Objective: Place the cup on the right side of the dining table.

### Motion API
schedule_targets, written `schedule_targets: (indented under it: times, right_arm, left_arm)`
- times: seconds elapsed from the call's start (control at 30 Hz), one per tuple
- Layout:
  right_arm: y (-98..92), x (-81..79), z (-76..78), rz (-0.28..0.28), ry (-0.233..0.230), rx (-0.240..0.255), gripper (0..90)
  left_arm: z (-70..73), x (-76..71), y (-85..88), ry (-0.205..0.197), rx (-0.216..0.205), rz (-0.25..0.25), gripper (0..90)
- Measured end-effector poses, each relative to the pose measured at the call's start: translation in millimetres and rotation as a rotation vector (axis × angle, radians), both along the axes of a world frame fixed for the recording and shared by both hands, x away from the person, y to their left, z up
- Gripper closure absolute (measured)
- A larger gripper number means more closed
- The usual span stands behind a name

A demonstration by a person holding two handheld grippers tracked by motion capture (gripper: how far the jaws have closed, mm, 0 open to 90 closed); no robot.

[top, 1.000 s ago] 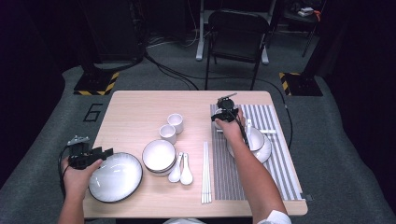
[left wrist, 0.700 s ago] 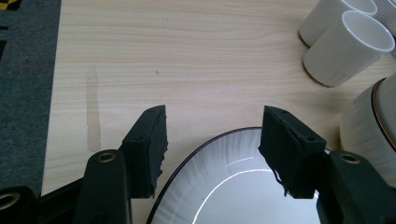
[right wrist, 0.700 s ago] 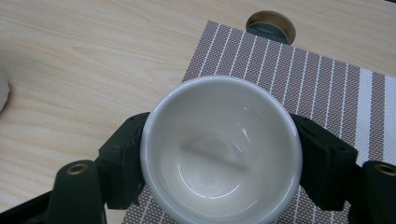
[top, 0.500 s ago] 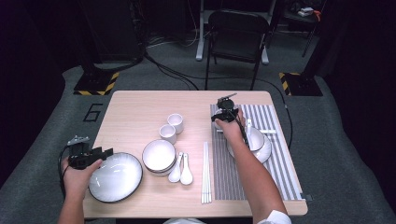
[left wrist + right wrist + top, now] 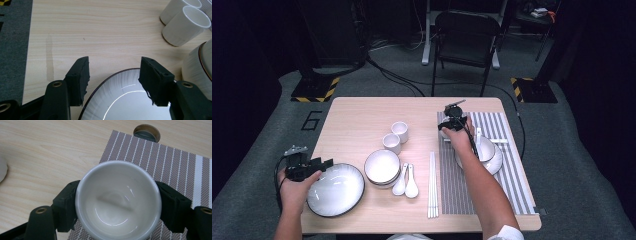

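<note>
A small white cup [image 5: 117, 200] sits between the jaws of my right gripper [image 5: 117, 206], whose pads press on both its sides. The cup hangs over the near left corner of a brown striped placemat [image 5: 175, 160]. From above, the right gripper [image 5: 452, 122] is at the placemat's [image 5: 507, 170] far left, and the hand covers most of the cup. My left gripper [image 5: 324, 164] stands open at the table's front left. Its jaws [image 5: 113, 75] flank the far rim of a large white plate [image 5: 130, 102] [image 5: 335, 190] without touching it.
A white bowl on a saucer with a spoon [image 5: 487, 152] rests on the placemat. Two more cups [image 5: 396, 137], stacked bowls [image 5: 382, 166], two spoons [image 5: 406, 182] and chopsticks [image 5: 432, 185] lie mid-table. A round cable hole [image 5: 146, 132] lies beyond the mat. A chair [image 5: 467, 35] stands behind the table.
</note>
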State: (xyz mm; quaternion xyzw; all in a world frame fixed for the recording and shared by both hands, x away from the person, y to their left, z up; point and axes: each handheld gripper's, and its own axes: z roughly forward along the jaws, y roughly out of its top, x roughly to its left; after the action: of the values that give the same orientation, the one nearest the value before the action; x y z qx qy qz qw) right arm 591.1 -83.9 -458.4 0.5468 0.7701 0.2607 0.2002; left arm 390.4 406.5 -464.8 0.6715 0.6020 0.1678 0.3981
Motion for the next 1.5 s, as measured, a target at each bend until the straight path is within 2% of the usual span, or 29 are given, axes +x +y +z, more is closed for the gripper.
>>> schedule_targets:
  times: [0.37, 0.83, 1.0, 1.1, 1.5]
  right_arm:
    - [0.9, 0.0, -1.2, -0.006, 0.033, 0.001, 26.4]
    - [-1.0, 0.9, -2.0, -0.016, 0.033, -0.007, 26.3]
    - [-1.2, 0.5, -2.2, -0.037, 0.055, 0.001, 26.3]
    - [-2.3, 1.1, -2.0, -0.026, 0.043, -0.002, 26.3]
    - [-1.9, -0.7, 0.0, -0.038, 0.048, 0.023, 24.8]
  left_arm:
    - [0.1, 0.2, 0.4, -0.004, 0.002, -0.003, 41.5]
    - [0.3, 0.1, 0.6, -0.006, 0.004, -0.002, 41.5]
    - [0.2, 0.2, 0.3, -0.007, 0.002, -0.002, 41.5]
    - [0.3, 0.2, 0.3, -0.004, 0.003, -0.003, 41.5]
    - [0.4, 0.2, 0.3, -0.003, 0.002, -0.004, 41.4]
